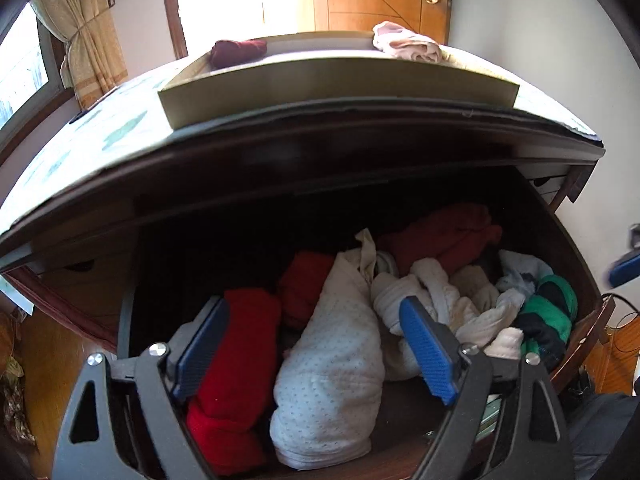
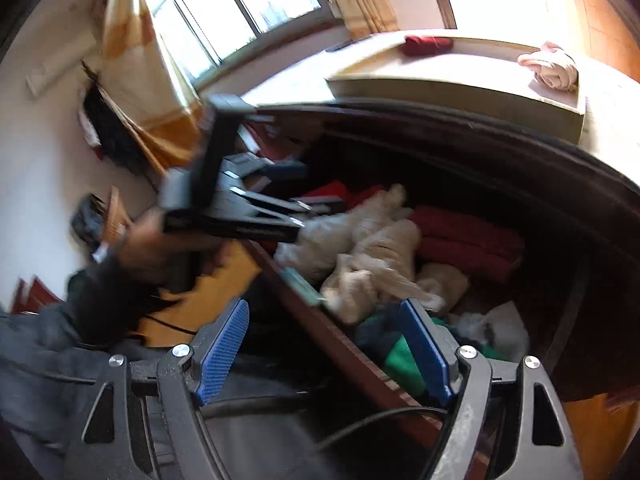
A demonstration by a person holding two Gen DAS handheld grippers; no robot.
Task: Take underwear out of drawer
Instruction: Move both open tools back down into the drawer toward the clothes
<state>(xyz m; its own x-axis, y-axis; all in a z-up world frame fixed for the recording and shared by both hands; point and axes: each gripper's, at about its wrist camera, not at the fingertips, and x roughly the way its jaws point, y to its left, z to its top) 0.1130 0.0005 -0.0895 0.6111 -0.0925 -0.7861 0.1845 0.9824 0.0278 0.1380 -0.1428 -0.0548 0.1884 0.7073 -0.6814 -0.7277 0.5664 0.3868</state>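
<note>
Dark wood forms the chest point(image 1: 280, 168), which fills the middle of the left wrist view. Its open drawer point(image 1: 576, 240) occupies the lower half of that frame and is packed with folded and bundled underwear point(image 1: 436, 300). On the chest top, in the upper centre, sits a shallow pale tray point(image 1: 340, 84); a maroon bundle point(image 1: 238, 51) lies at its left end and a pink bundle point(image 1: 406, 46) at its right end.

Inside the drawer, a white dotted garment point(image 1: 332, 372) lies at lower centre with a bright red roll point(image 1: 236, 364) touching its left side. Dark red pieces point(image 1: 444, 236) are further back, and a green and black striped piece point(image 1: 550, 316) lies at the right edge.

Left gripper point(image 1: 316, 356): jaws stand wide apart above the red roll and the dotted garment, which show between the blue pads; nothing is clamped.

Right gripper point(image 2: 328, 356): jaws are likewise spread wide, straddling the drawer's front rim point(image 2: 320, 332) in the lower centre of the right wrist view, holding nothing. The green piece point(image 2: 400, 364) lies just beside its right-hand pad. A person's hand point(image 2: 160, 248) carrying the other tool appears blurred at middle left.
</note>
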